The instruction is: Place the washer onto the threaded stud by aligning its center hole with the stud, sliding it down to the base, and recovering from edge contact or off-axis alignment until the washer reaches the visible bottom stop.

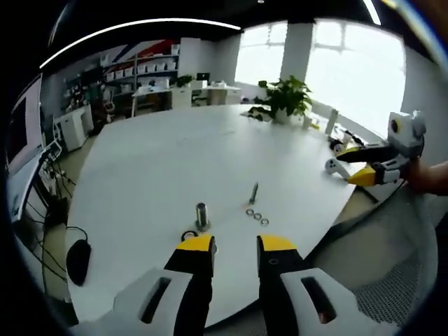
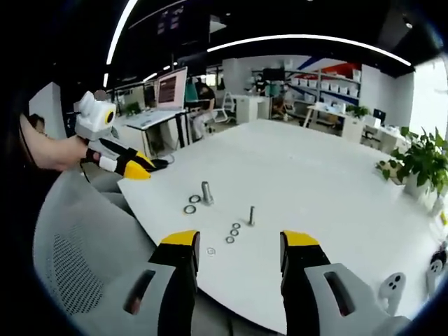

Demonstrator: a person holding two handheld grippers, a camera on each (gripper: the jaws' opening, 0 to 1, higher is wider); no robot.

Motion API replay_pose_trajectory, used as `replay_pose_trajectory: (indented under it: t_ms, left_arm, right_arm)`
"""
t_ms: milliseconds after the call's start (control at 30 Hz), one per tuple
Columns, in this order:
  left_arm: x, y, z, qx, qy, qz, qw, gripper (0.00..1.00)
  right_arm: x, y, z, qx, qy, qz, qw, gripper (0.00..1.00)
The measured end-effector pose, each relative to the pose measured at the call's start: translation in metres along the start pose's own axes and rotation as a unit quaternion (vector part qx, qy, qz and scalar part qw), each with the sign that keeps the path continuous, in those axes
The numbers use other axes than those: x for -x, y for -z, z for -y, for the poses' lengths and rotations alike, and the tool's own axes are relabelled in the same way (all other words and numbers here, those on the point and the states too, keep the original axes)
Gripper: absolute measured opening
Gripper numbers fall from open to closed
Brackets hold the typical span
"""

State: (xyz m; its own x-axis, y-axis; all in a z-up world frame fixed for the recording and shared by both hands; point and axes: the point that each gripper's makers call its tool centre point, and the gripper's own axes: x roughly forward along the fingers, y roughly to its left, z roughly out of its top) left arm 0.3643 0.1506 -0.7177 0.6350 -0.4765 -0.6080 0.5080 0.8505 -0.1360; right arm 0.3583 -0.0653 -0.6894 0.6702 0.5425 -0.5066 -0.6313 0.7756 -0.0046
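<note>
Both grippers, left [image 1: 234, 253] and right [image 2: 239, 249], are hovering with jaws released and empty, approaching the washers [image 1: 257, 216] lying at the stud's [image 1: 253, 192] six o'clock on the surface [image 1: 175, 161].

open-plan office: desks [image 2: 150, 119] with monitors [image 2: 171, 87], shelving [image 1: 136, 70], potted plant [image 1: 285, 98], big windows [image 1: 350, 66], mesh chair [image 2: 77, 259], white worktop [image 1: 175, 161].

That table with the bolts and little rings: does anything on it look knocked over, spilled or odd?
Nothing stands out. On the white table the thin stud and the thicker bolt both stand upright, three small washers lie flat in a row beside the stud, and a larger ring lies flat by the bolt.
</note>
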Motion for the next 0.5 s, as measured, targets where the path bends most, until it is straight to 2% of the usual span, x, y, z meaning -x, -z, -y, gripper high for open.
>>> replay_pose_trajectory:
  t_ms: [167, 367, 467, 500]
  left_arm:
    - [-0.011, 0.001, -0.014, 0.028, 0.003, -0.016, 0.9995, 0.26]
    - [-0.032, 0.023, -0.019, 0.012, 0.010, -0.064, 0.9978, 0.26]
    - [-0.041, 0.041, -0.026, 0.024, 0.014, -0.102, 0.9944, 0.27]
    - [-0.044, 0.042, -0.029, 0.028, 0.013, -0.100, 0.9945, 0.26]
  right_arm:
    - [0.001, -0.001, 0.004, -0.005, 0.005, 0.003, 1.0000, 0.48]
    - [0.000, 0.001, 0.004, 0.000, 0.008, -0.001, 1.0000, 0.48]
    - [0.000, 0.001, 0.004, 0.006, 0.007, -0.002, 1.0000, 0.48]
    - [0.000, 0.002, 0.004, 0.007, 0.008, -0.003, 0.9999, 0.48]
